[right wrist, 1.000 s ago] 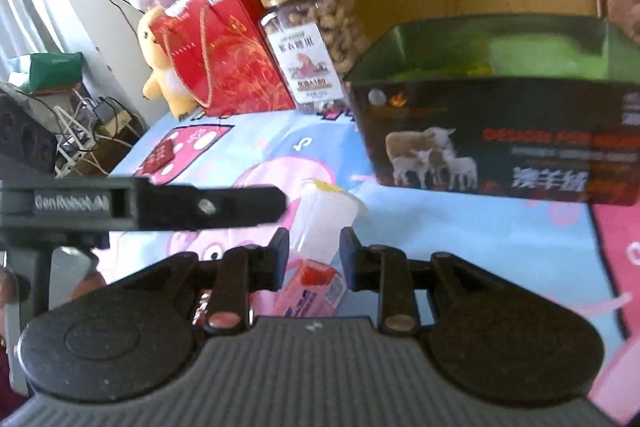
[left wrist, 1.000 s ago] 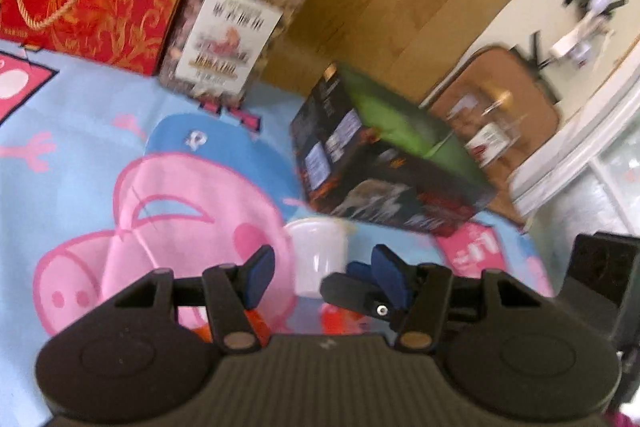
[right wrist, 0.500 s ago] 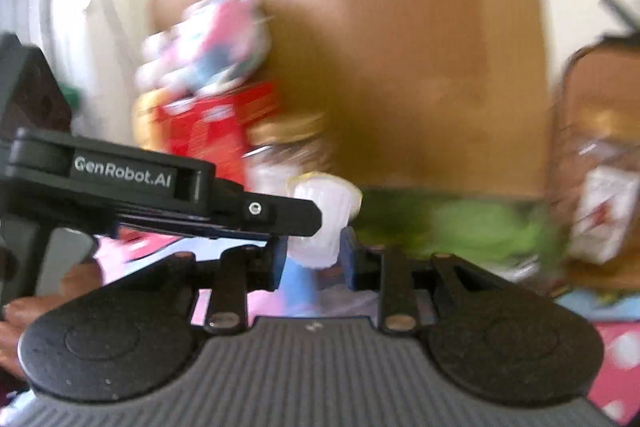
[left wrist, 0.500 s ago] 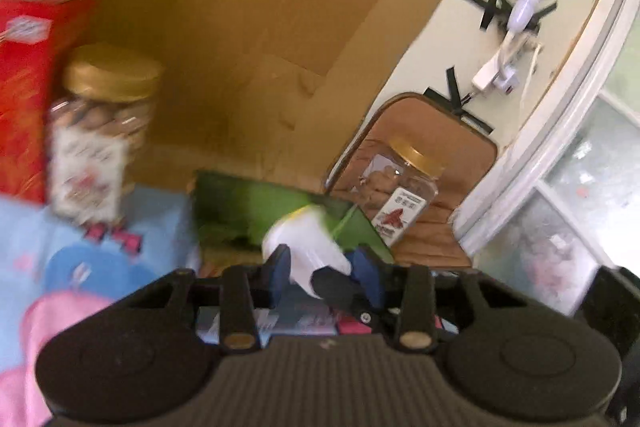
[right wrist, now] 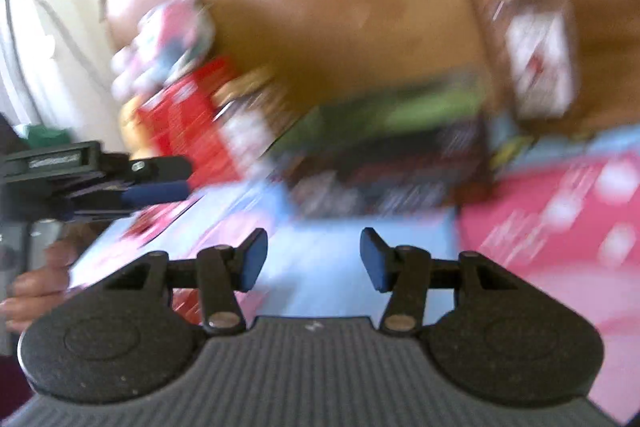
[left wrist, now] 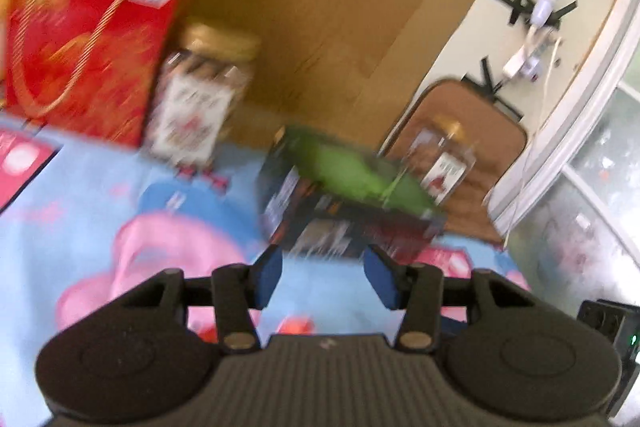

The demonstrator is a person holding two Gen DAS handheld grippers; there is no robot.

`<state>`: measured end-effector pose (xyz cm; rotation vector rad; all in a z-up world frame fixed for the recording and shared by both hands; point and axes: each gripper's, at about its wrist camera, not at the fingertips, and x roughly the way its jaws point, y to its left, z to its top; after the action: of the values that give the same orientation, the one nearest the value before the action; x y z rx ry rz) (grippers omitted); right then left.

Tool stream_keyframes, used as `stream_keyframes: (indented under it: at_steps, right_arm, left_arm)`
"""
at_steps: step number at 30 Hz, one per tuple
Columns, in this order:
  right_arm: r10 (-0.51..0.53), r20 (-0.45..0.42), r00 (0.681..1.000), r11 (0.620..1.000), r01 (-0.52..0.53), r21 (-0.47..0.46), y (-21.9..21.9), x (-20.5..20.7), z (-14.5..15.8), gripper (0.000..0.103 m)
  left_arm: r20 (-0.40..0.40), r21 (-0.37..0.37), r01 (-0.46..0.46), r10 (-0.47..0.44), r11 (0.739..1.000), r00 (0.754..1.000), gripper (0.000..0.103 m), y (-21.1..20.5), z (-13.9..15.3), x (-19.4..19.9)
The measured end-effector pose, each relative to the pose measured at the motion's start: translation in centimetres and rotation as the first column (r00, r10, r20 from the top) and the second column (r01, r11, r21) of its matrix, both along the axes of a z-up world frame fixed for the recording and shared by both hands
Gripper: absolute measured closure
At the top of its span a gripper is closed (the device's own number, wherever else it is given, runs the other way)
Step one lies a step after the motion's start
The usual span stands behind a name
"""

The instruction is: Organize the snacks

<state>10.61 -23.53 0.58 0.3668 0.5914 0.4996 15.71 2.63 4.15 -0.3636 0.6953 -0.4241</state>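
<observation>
Both grippers were empty, frames heavily motion-blurred. Left gripper jaws stood apart and were opening, nothing between them; right gripper jaws also spread and opening, nothing held. Landmark: the dark box with green lining, open top, sitting on the cartoon-print cloth. It lay ahead of and a little above both sets of jaws in either view, near them but not touching. Its long axis ran roughly crosswise to the right gripper's pointing line and slanted away to the right in the left view. Left of the box stood a gold-lidded nut jar, further left a red gift bag; a second jar sat right behind the box. Loose red snack packets lay on the cloth just under the left jaws, nearer that hand, likely next pick. Whether the box held anything could not be told.
</observation>
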Motion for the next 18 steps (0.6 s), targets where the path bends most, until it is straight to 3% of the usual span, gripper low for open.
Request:
stream_keyframes:
  at_steps: [4, 9, 11, 14, 18]
  right_arm:
    - [0.12, -0.098, 0.988, 0.993, -0.118, 0.028, 3.5, -1.6, -1.1, 0.049]
    - [0.205, -0.105, 0.973, 0.971, -0.216, -0.105, 7.9, -3.5, -1.4, 0.049]
    - [0.213, -0.053, 0.976, 0.948, -0.22, -0.231, 9.4, -4.0, -1.5, 0.053]
    - [0.12, 0.055, 0.991, 0.92, -0.09, -0.383, 8.7, -3.9, -0.8, 0.058]
    - [-0.063, 0.129, 0.99, 0.905, 0.112, -0.411, 4.5, -3.2, -0.1, 0.057]
  left_arm:
    - [-0.06, 0.008, 0.007, -0.007, 1.0, 0.998, 0.057, 0.6, -1.3, -1.7]
    - [-0.097, 0.055, 0.021, -0.016, 0.998, 0.995, 0.057, -0.6, -2.7, -2.1]
    - [-0.103, 0.042, 0.023, -0.018, 0.999, 0.995, 0.057, -0.5, -2.9, -2.3]
    - [-0.099, 0.039, 0.017, -0.013, 0.999, 0.995, 0.057, -0.5, -2.9, -2.6]
    - [-0.098, 0.049, 0.008, -0.003, 0.999, 0.995, 0.057, -0.8, -2.9, -1.6]
